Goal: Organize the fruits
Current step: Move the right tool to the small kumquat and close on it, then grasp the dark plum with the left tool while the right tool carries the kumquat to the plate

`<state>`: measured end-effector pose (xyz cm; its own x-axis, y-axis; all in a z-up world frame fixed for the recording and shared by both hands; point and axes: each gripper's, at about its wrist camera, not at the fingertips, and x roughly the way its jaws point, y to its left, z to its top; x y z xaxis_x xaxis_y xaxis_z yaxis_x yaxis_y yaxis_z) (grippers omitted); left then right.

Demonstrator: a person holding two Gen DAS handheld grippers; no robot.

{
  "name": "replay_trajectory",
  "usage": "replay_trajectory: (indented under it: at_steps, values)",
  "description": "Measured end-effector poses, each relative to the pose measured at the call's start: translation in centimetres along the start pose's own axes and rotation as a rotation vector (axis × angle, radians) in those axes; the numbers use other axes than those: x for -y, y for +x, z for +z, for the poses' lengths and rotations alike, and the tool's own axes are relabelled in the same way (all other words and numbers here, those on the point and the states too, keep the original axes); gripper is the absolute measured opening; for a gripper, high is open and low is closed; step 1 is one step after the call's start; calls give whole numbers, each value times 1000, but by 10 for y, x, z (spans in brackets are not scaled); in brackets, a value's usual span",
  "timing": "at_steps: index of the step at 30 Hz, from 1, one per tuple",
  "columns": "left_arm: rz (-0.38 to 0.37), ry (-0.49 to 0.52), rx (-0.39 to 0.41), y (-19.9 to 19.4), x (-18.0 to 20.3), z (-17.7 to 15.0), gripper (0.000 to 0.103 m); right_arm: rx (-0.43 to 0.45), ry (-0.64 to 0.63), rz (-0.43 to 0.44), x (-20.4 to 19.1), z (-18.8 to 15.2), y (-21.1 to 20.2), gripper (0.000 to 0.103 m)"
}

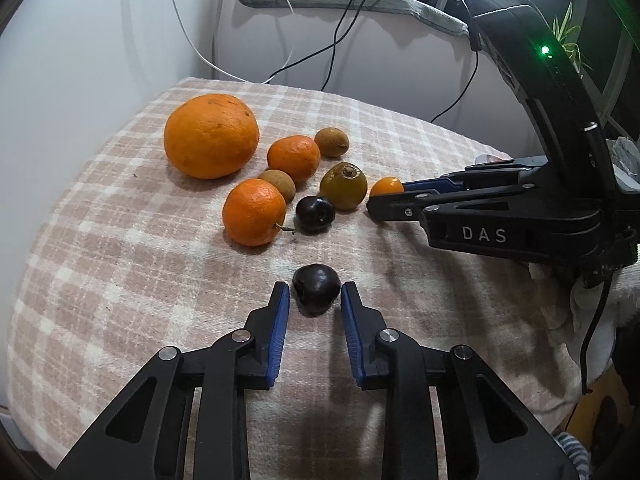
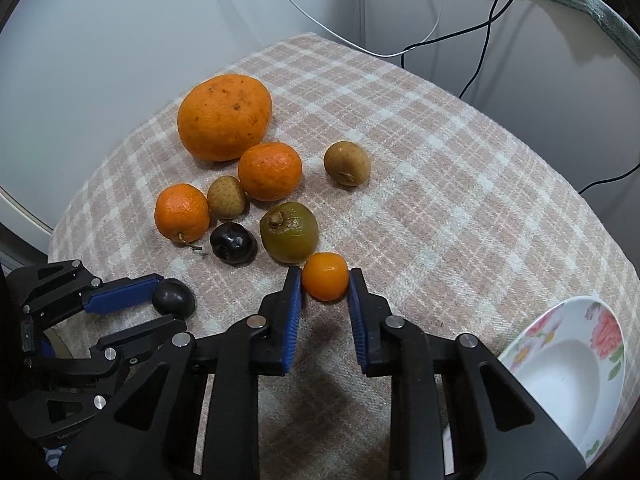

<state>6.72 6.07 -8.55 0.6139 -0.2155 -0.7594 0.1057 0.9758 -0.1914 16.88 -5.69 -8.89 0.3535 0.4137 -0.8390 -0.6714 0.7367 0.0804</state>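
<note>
Right wrist view shows you are pinching the small orange fruit in the right gripper and the dark plum in the left gripper, both resting on the desk, while the flowered bowl is sitting empty and seven fruits are waiting.

dark plum: between the left tongs' pads
small orange fruit: clamped in the right tongs
other fruits: clustered beyond both

White letters "DAS" on the black body of the right gripper, seen from left wrist view. No other readable text anywhere.
</note>
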Motion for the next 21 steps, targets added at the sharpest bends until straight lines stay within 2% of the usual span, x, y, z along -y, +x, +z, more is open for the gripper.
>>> replay_trajectory:
  at_steps: [21]
  values:
    - [25,-7,3,4,0,9,23,16,3,11,2,-2,-12,23]
